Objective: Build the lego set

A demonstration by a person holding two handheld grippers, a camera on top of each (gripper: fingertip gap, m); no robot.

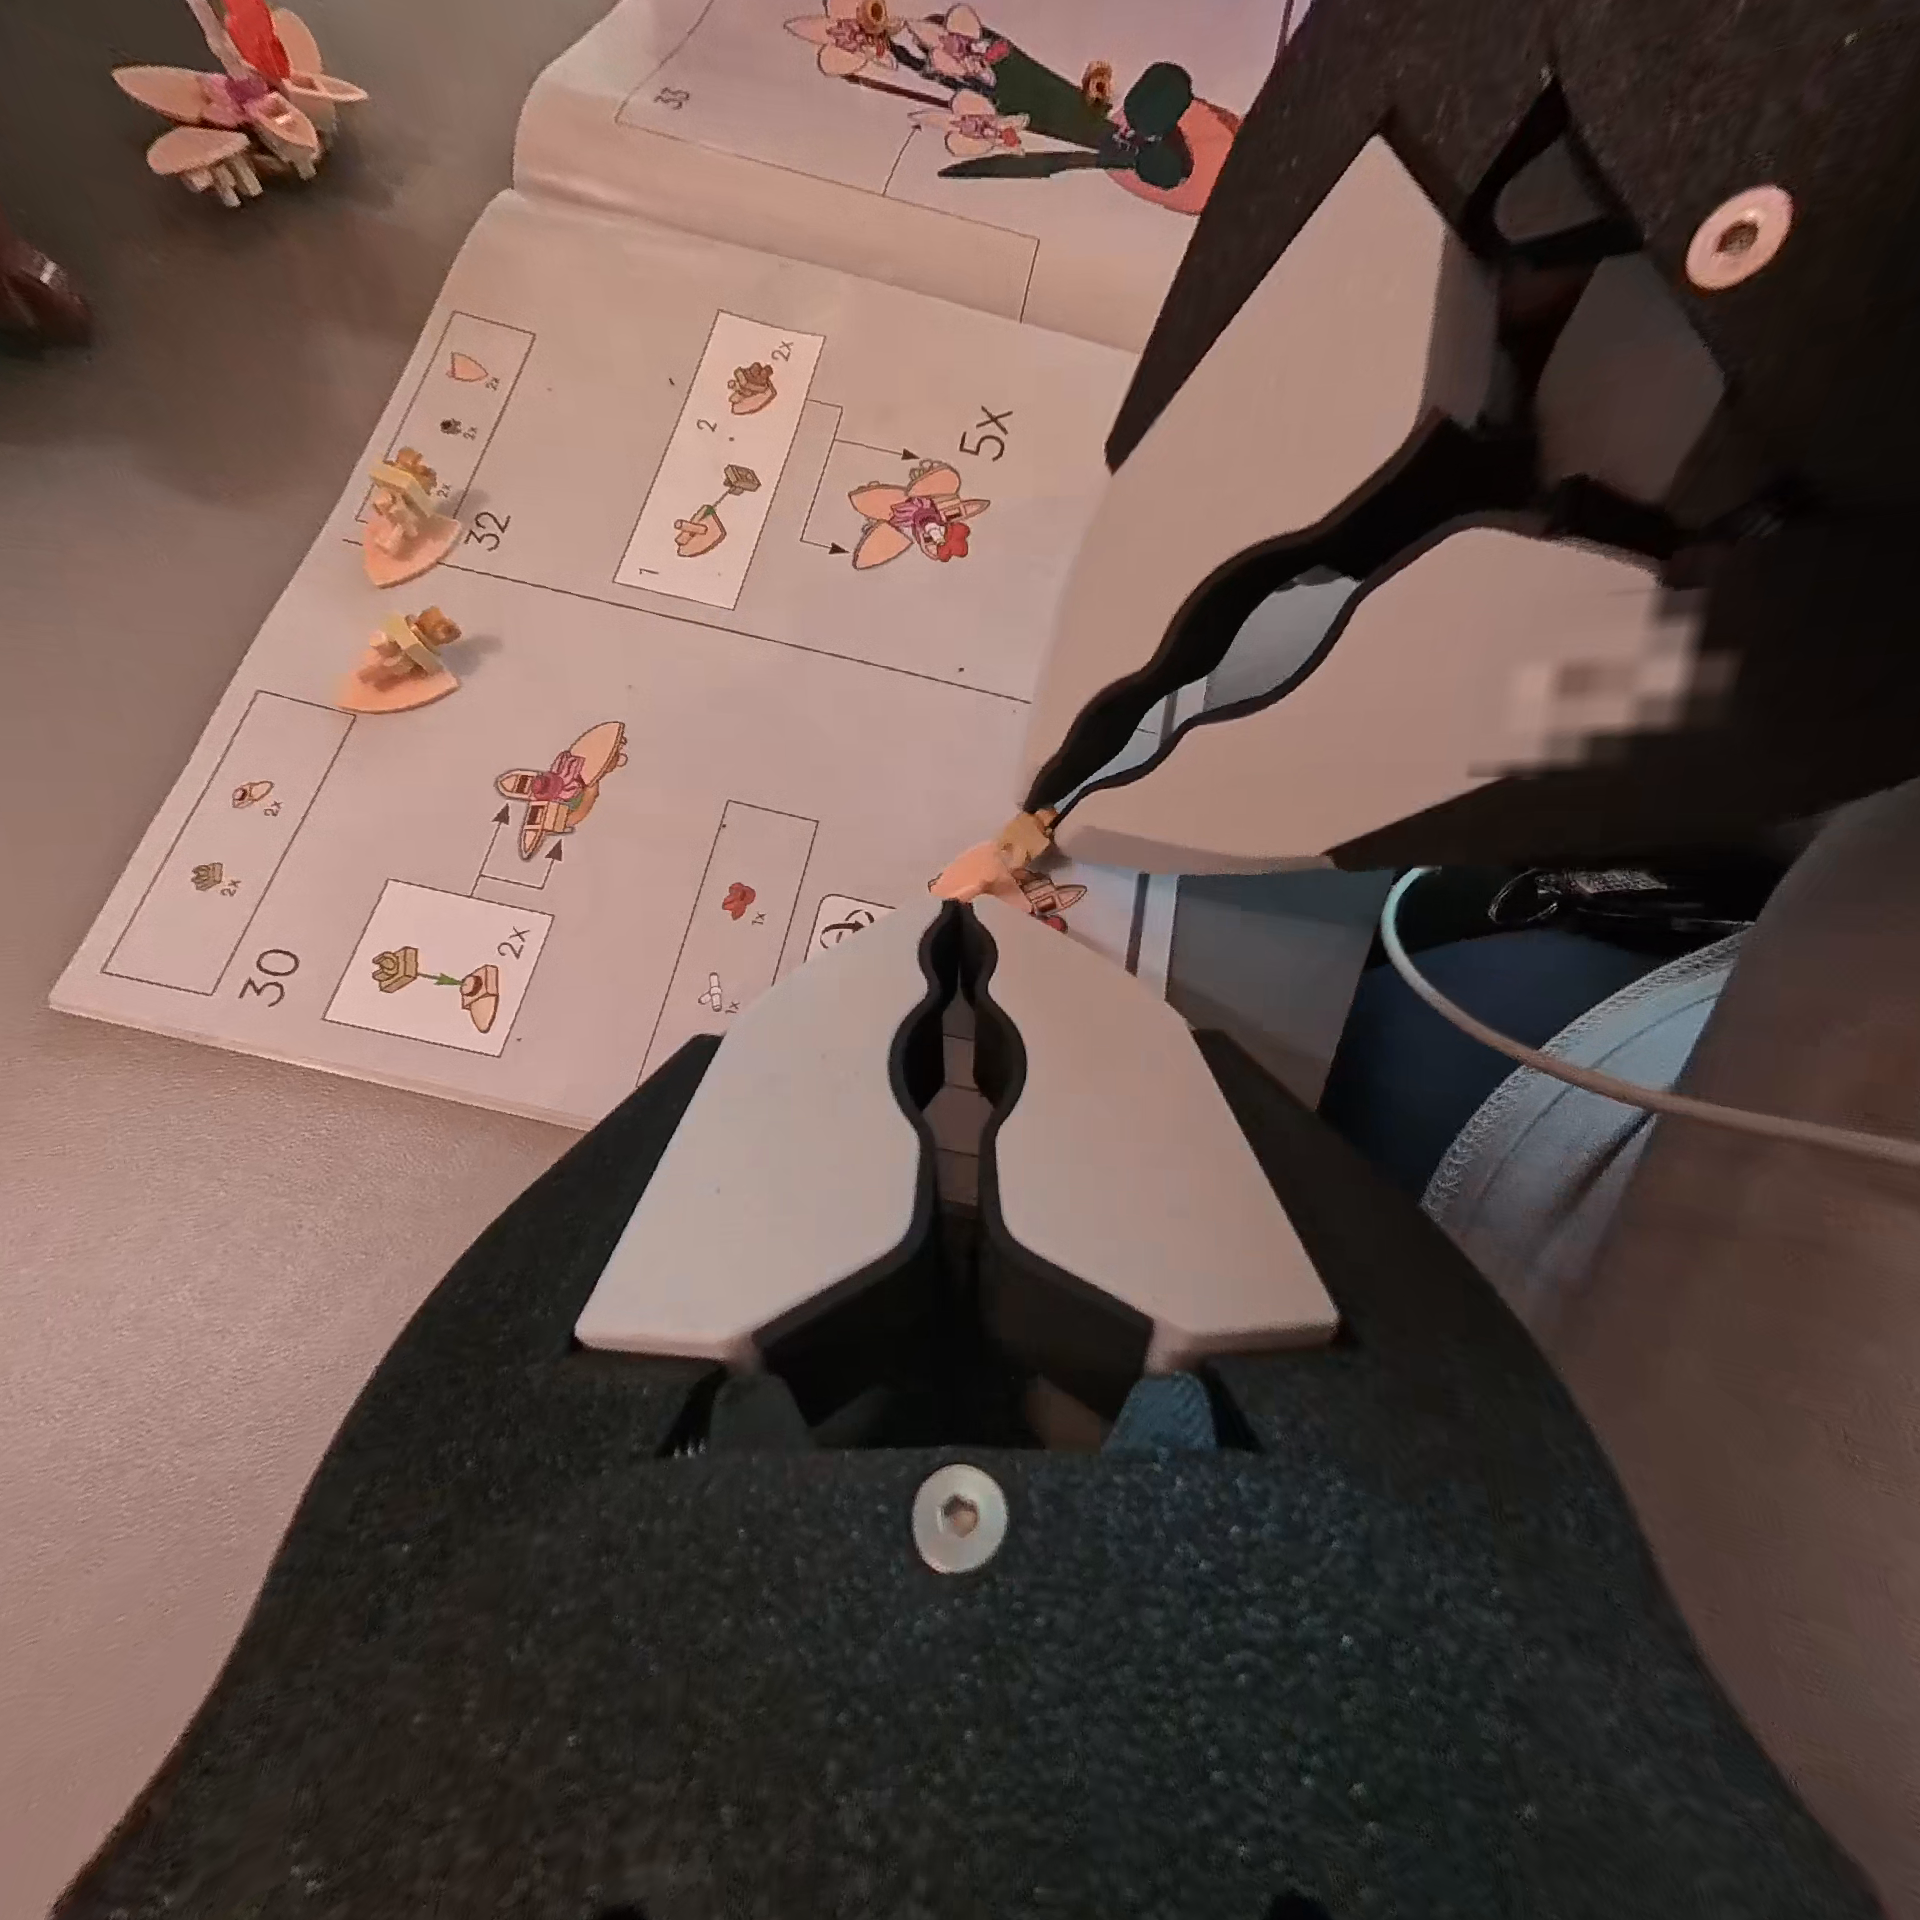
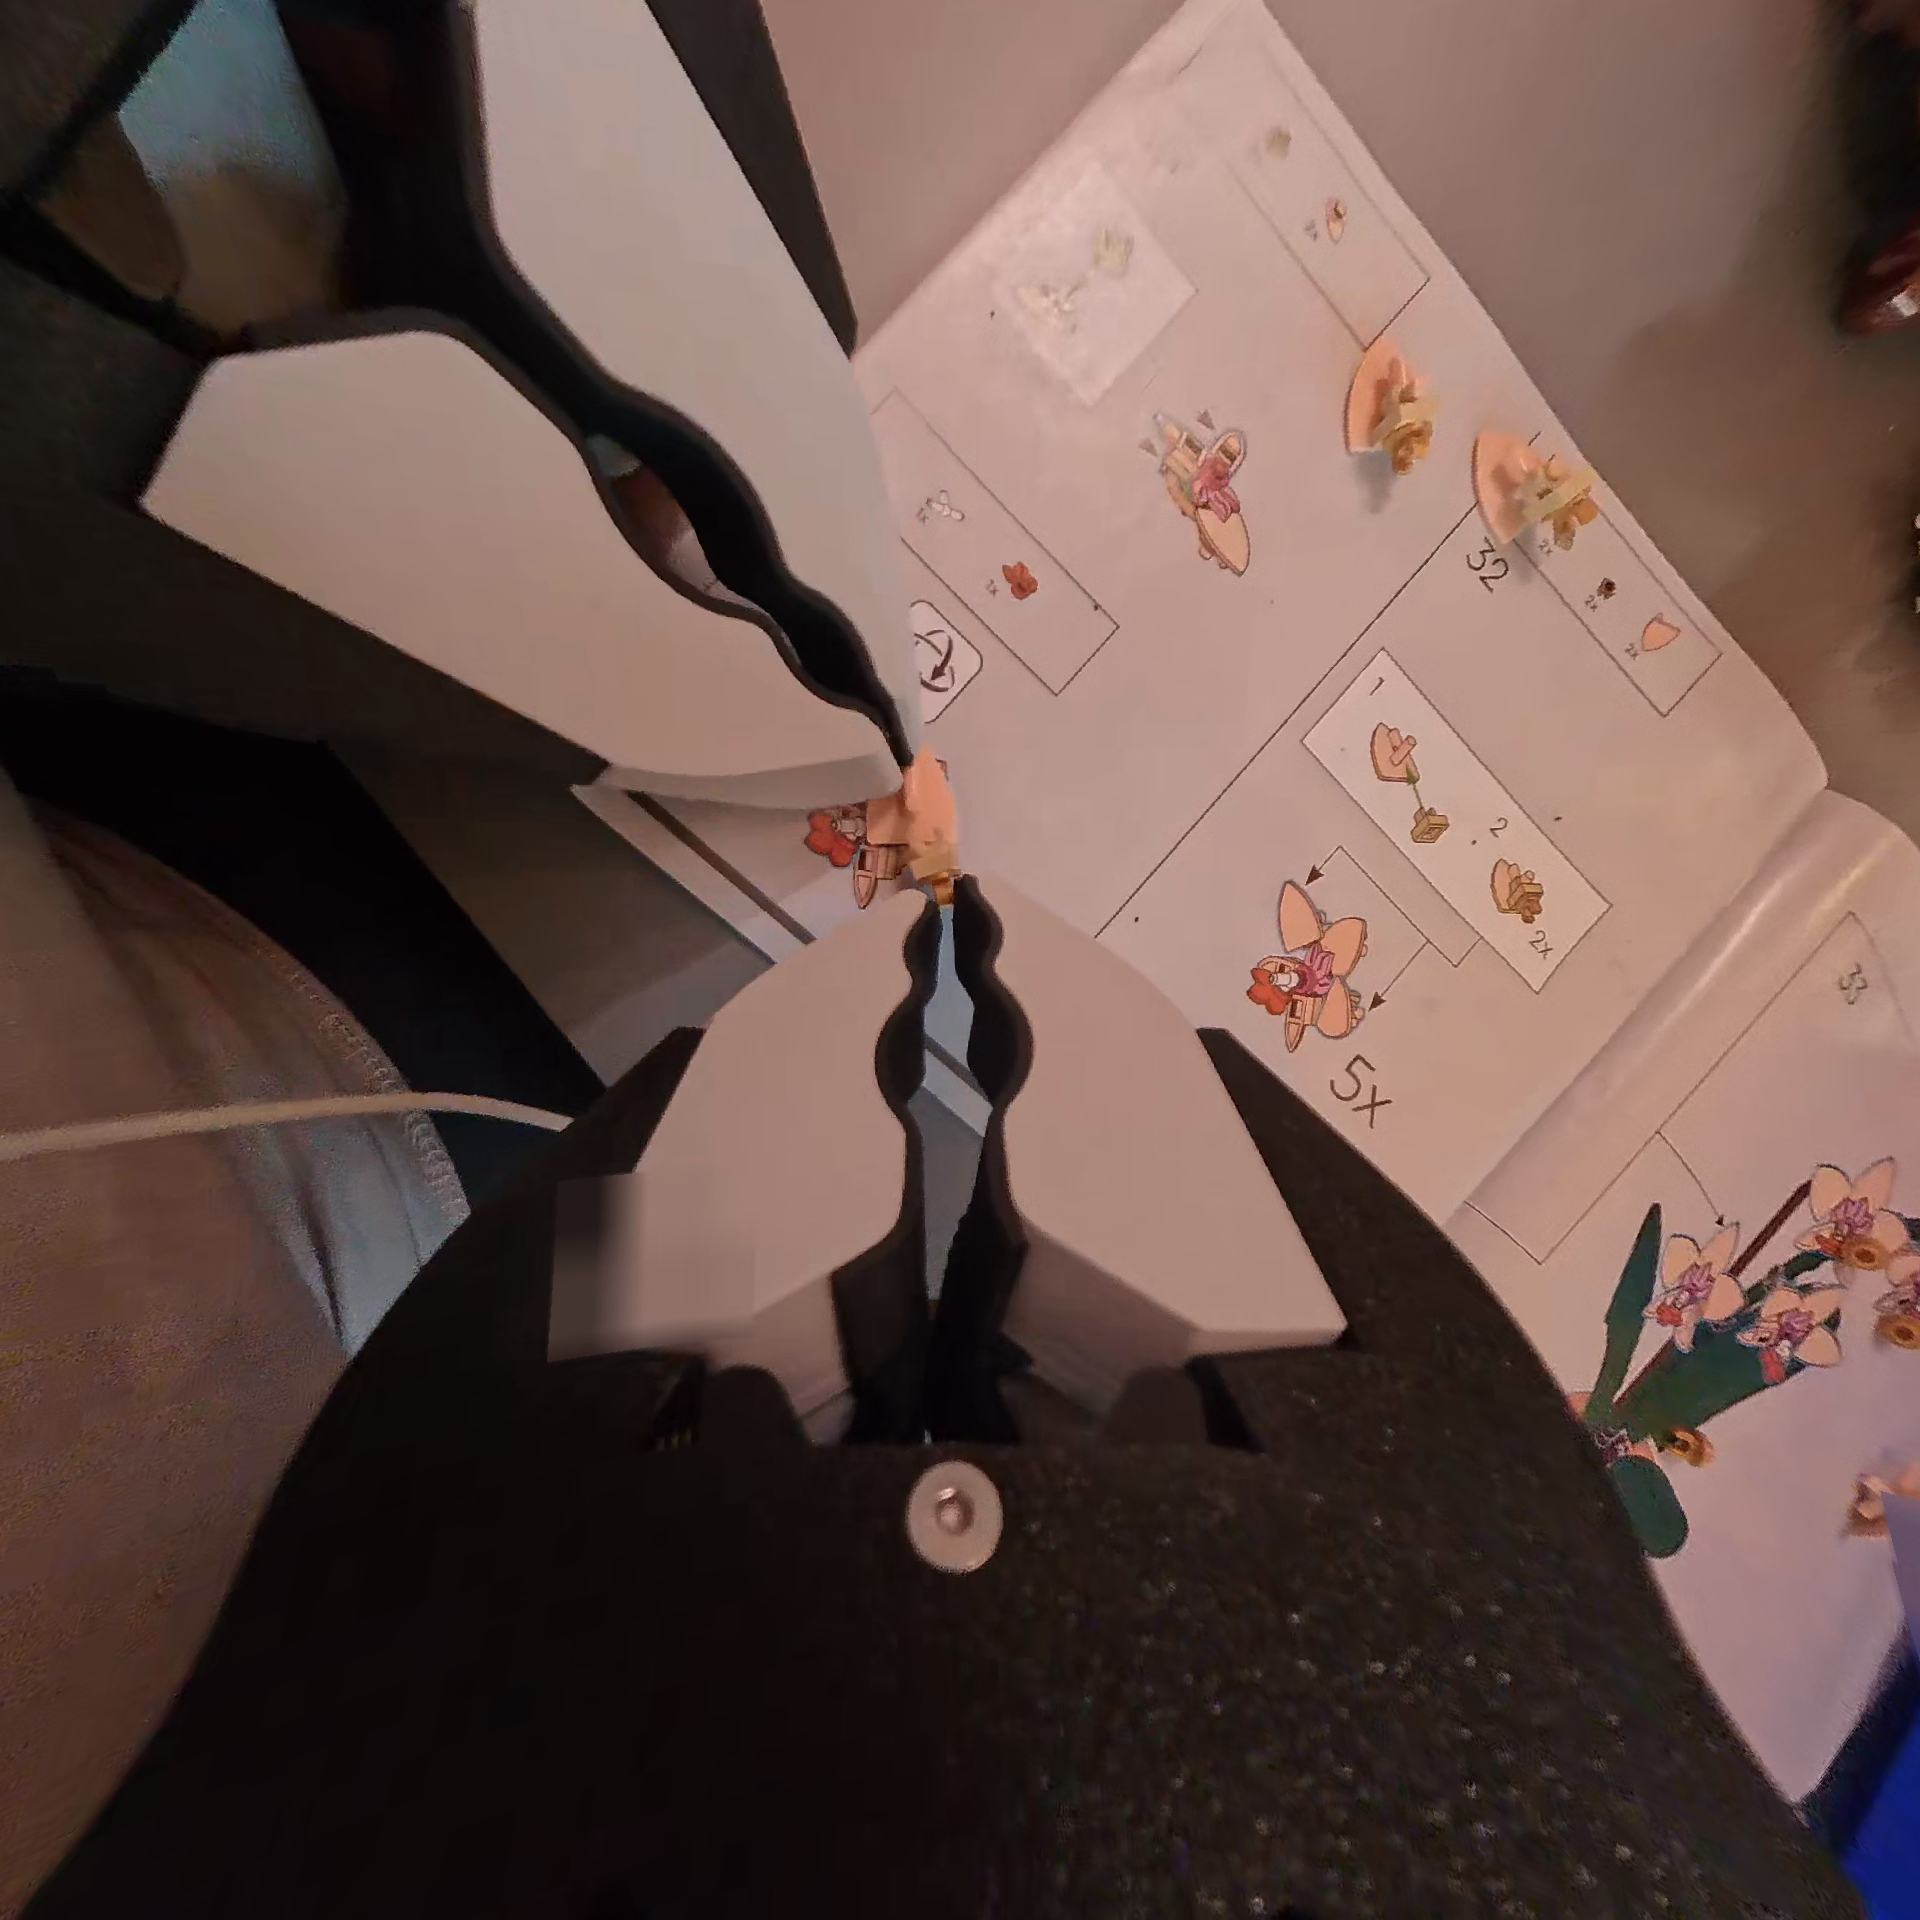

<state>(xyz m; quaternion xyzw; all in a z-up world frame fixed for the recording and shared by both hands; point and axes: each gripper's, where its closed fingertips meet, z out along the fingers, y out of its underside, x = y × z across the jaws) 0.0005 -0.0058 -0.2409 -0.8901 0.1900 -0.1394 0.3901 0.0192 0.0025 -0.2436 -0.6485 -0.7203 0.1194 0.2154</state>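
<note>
My left gripper (image 1: pixel 951 909) is shut on a small peach petal piece (image 1: pixel 968 868), held above the open instruction booklet (image 1: pixel 623 675). My right gripper (image 1: pixel 1039 818) comes in from the upper right, shut on a small tan clip piece (image 1: pixel 1027 834) that touches the petal. In the right wrist view my right gripper (image 2: pixel 945 896) pinches the tan piece (image 2: pixel 940 878) at its tips. The left gripper (image 2: pixel 902 756) holds the petal (image 2: pixel 920 805) just above it. The two pieces meet tip to tip.
Two finished petal sub-assemblies (image 1: pixel 410 530) (image 1: pixel 400 665) lie on the booklet's left edge, also seen in the right wrist view (image 2: pixel 1387 410) (image 2: pixel 1527 483). A built flower (image 1: pixel 239 109) stands on the grey table at far left. A dark brown object (image 1: pixel 42 296) lies nearby. A thin cable (image 1: pixel 1558 1070) crosses a person's clothing. The grippers are tip to tip, or close to it. The dark brown object (image 1: pixel 42 296) is about 20 cm from both grippers' fingertips.
</note>
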